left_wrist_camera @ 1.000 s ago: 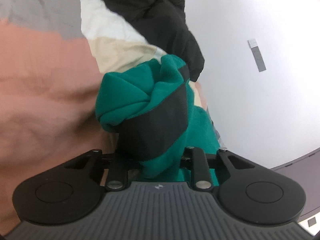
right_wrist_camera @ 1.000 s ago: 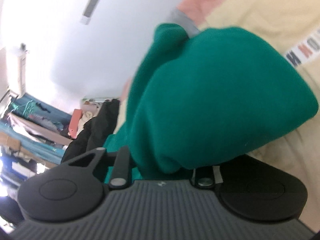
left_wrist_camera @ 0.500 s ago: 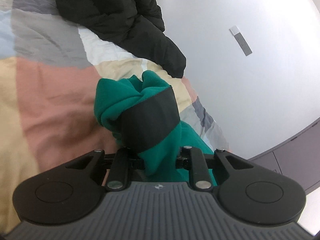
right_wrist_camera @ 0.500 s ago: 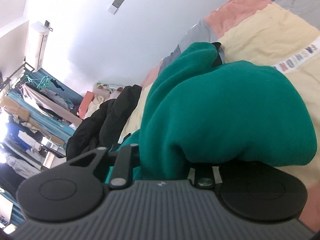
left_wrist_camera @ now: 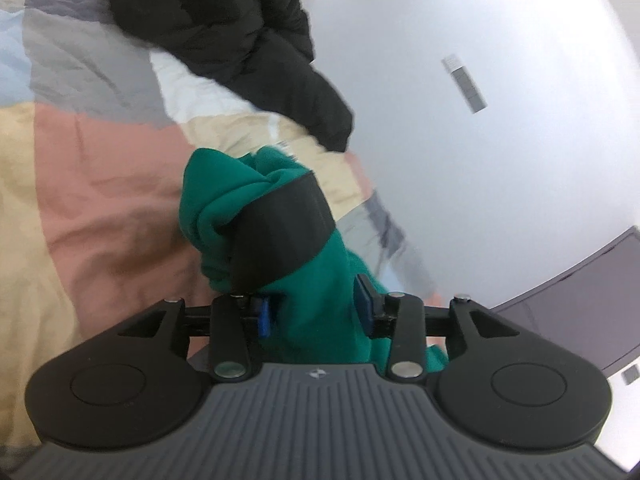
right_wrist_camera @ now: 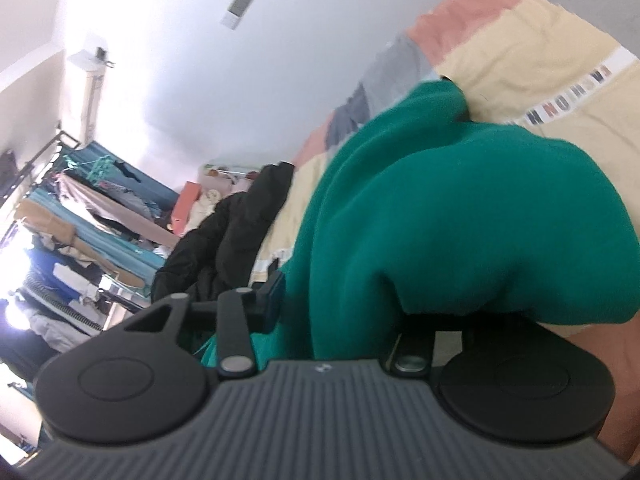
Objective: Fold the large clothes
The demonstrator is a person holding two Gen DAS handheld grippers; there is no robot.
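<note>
Blurred lettering on bedspread strip, not legible.

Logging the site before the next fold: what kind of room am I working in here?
Most likely a bedroom in a home. The green garment hangs over a bed with a patchwork cover, a black jacket lies on it, and clothes racks stand by the wall.

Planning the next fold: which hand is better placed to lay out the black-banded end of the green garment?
Probably left. The black band of the green garment sits just ahead of the left gripper; the right gripper shows only plain green. Both sets of fingers have just been opening, cloth between them.
</note>
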